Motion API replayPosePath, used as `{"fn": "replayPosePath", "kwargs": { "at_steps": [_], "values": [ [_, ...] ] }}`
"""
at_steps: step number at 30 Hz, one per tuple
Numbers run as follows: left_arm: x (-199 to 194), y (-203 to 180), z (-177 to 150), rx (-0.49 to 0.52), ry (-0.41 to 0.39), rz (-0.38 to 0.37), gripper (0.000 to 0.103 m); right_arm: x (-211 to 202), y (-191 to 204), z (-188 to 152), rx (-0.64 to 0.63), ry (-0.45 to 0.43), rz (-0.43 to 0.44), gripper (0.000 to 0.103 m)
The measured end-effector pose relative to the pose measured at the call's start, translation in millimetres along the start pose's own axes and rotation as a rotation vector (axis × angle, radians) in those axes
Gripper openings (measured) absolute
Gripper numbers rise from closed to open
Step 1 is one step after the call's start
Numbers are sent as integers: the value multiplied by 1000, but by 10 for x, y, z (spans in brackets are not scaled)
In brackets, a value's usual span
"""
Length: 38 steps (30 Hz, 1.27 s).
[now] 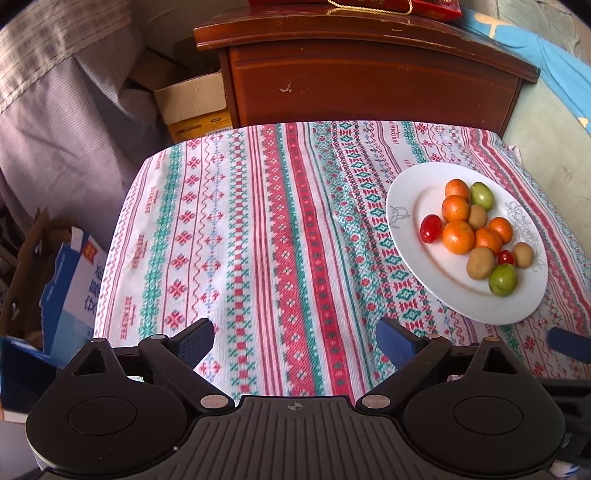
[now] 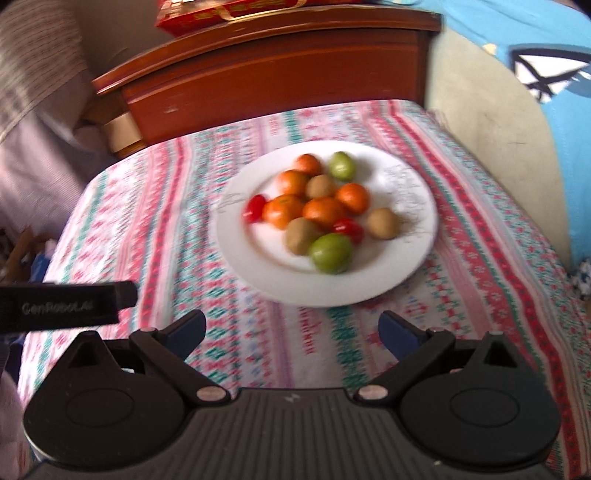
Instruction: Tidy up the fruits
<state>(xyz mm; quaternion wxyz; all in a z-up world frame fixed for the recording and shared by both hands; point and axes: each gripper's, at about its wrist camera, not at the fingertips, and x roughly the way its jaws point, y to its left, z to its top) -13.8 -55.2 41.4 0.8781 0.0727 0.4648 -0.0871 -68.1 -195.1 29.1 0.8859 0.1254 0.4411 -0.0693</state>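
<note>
We see a white plate (image 1: 436,280) on the worktop (image 1: 258,229), which has a red, green and white patterned cloth; in the left wrist view the plate sits at about 3 o'clock, in the right wrist view just past centre toward 12. All the fruit is piled on the plate: five mandarins (image 1: 458,237), three kiwis (image 1: 480,263), two green fruits (image 1: 503,280) and two red cherry tomatoes (image 1: 430,228), most touching each other. Left tongs (image 1: 295,341) spread wide, holding nothing, over bare cloth at 6 o'clock, well apart from the plate. Right tongs (image 2: 291,332) also wide and holding nothing, near the plate's 6 o'clock rim, not touching; this view is blurred. A brown wooden cabinet (image 1: 369,81) stands beyond the worktop at 12 o'clock, a red box (image 2: 221,13) on top. Cardboard boxes (image 1: 192,103) at 10 o'clock.
</note>
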Motion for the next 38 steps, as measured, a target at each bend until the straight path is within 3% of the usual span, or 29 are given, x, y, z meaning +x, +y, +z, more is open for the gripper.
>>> {"fn": "replayPosePath", "kwargs": {
  "at_steps": [14,19,26,38],
  "values": [
    [-42,448,-302,-63,15,48,96,17,548,-594,-240,-86,122,99],
    [-15,573,-363,-76,16,66,96,156,671,-744,-328,-113,70,102],
    [63,649,-404,-80,31,66,96,217,676,-743,-280,-175,46,102],
    [172,737,-466,-95,51,58,96,228,673,-735,-276,-181,37,103]
  ]
}}
